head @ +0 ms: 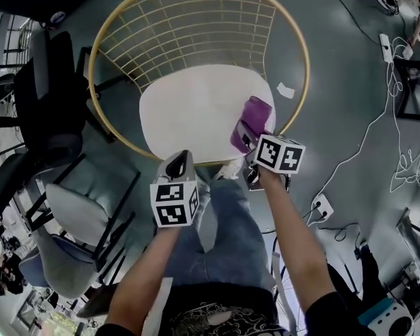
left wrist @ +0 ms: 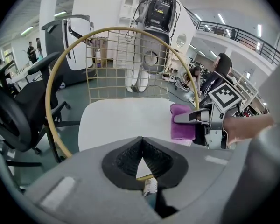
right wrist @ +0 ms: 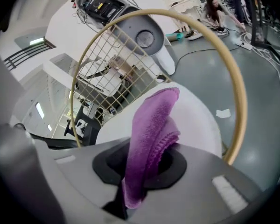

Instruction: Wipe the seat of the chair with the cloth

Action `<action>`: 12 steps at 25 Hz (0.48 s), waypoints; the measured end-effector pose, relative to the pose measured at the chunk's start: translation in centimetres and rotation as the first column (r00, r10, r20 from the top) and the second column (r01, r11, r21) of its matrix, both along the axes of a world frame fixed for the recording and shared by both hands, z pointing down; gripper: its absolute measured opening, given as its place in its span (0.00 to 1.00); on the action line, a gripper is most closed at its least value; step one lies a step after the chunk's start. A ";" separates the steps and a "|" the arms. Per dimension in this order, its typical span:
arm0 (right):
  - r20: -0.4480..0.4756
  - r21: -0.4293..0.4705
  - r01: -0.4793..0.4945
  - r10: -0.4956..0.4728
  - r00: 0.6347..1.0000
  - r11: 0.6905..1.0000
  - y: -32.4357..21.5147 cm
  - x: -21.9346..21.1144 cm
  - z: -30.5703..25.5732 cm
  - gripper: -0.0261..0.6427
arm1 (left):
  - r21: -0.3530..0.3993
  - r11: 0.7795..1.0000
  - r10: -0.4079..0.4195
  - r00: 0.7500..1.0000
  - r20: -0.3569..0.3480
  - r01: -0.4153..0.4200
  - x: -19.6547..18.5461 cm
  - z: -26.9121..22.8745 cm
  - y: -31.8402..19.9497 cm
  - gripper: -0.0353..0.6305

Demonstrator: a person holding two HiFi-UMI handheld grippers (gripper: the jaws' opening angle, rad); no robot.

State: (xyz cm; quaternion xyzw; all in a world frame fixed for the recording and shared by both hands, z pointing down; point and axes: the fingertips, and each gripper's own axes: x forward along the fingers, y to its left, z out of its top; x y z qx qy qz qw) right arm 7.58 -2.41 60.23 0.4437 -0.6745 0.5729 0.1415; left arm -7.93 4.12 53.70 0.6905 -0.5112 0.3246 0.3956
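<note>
Head view looks down on the gold wire chair [head: 196, 26], with its round white seat [head: 189, 110] at centre. At the seat's 4 o'clock edge is the purple cloth [head: 250, 121] — pinched in the right tongs [head: 248, 142], its folds spilling past their tips. At 6 o'clock, just off the seat's front rim, the left tongs [head: 178, 165] hover — pressed together, nothing between them.

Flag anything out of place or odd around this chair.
Only a small white scrap lies on the floor beside the chair. The seat looks clean and unmarked; the cloth sits pinched in the right claw, as expected.
</note>
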 end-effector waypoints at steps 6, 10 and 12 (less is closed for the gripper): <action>0.058 0.028 0.097 -0.098 0.993 0.995 1.3 -7.7 -1.1 0.13 | -0.001 1.000 -0.005 1.000 -0.002 0.005 -2.7 0.4 0.4 0.05; 0.074 0.045 0.197 -0.200 0.977 0.979 3.2 -13.9 -1.5 0.13 | -0.001 1.000 -0.021 1.000 0.002 0.021 -5.9 0.3 1.2 0.05; 0.081 0.052 0.239 -0.243 0.967 0.970 4.0 -16.8 -1.7 0.13 | 0.001 1.000 -0.021 1.000 0.003 0.021 -7.5 0.0 1.6 0.05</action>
